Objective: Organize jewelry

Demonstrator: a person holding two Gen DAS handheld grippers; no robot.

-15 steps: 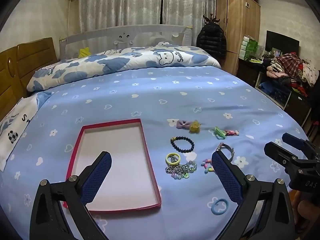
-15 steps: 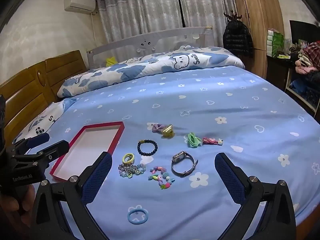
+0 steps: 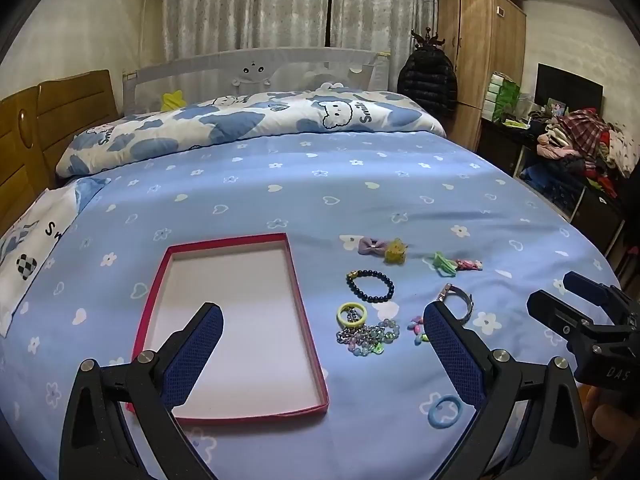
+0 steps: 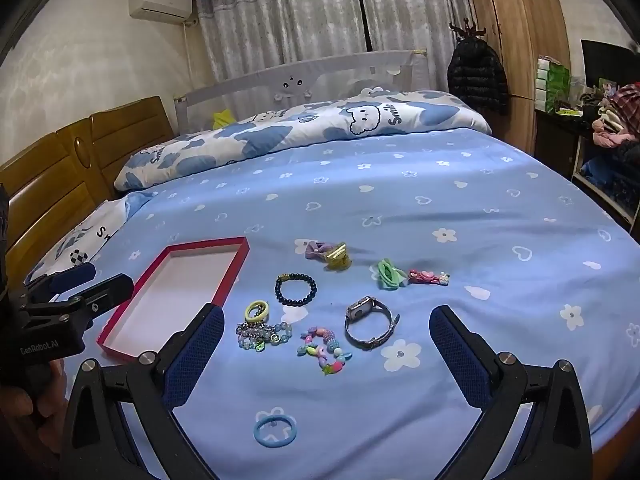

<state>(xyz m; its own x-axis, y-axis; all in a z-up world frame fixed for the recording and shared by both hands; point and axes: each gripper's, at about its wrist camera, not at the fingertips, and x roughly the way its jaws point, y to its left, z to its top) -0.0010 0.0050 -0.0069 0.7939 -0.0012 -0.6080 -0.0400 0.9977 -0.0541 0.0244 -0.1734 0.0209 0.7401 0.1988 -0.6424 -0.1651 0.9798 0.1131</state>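
Note:
An empty red-rimmed tray [image 3: 308,320] [image 4: 236,268] lies on the blue bedspread. To its right lie a black bead bracelet [image 3: 370,286] [image 4: 295,289], a yellow ring [image 3: 351,314] [image 4: 256,311], a pastel chain [image 3: 366,338] [image 4: 262,335], a colourful bead bracelet [image 4: 324,350], a watch [image 4: 370,322] [image 3: 458,300], hair clips [image 4: 326,255] [image 3: 382,249] and a blue hair tie [image 4: 275,432] [image 3: 445,412]. My left gripper [image 3: 322,344] is open above the tray's right edge. My right gripper [image 4: 326,350] is open above the jewelry. Both are empty.
A folded cloud-print quilt [image 3: 248,120] lies across the bed's far side. A wooden headboard [image 4: 60,172] stands at the left. A wardrobe [image 3: 480,60] and a cluttered desk [image 3: 568,148] stand at the right. The bed's near edge lies just below the grippers.
Both views have shifted very slightly; the objects lie as before and both grippers stay open.

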